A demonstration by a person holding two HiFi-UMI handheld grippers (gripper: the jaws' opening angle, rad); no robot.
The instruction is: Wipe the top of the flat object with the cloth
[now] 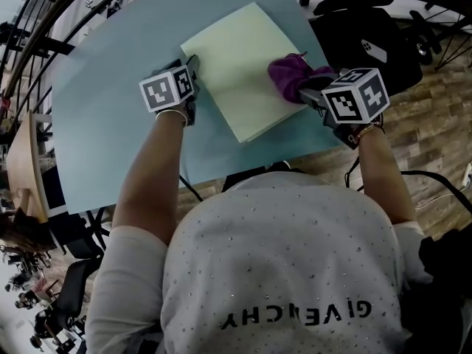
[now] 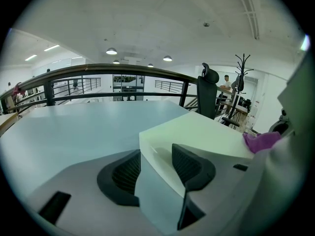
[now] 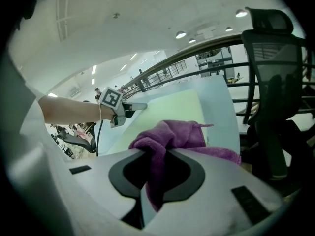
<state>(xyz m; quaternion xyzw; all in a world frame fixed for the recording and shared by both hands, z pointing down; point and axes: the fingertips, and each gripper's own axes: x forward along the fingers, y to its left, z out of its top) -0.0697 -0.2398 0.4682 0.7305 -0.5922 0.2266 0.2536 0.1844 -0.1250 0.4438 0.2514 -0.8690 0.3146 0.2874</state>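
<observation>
Pale blue table (image 1: 103, 131) spreads out on my left. My left gripper (image 1: 193, 68) sits at the left corner of the board (image 1: 240, 68), a flat, pale green slab lying on that table. Its jaws are closed against the board there, one dark pad pressed to each side of the corner. Further right, the purple cloth (image 1: 287, 72) lies bunched at the board's right edge, resting on its top. My right gripper (image 1: 313, 93) has its jaws pinched tight on a fold of the cloth, and the rest spills out ahead of them onto the board. Past the table's right side stands a black mesh-backed chair (image 3: 270, 58).
</observation>
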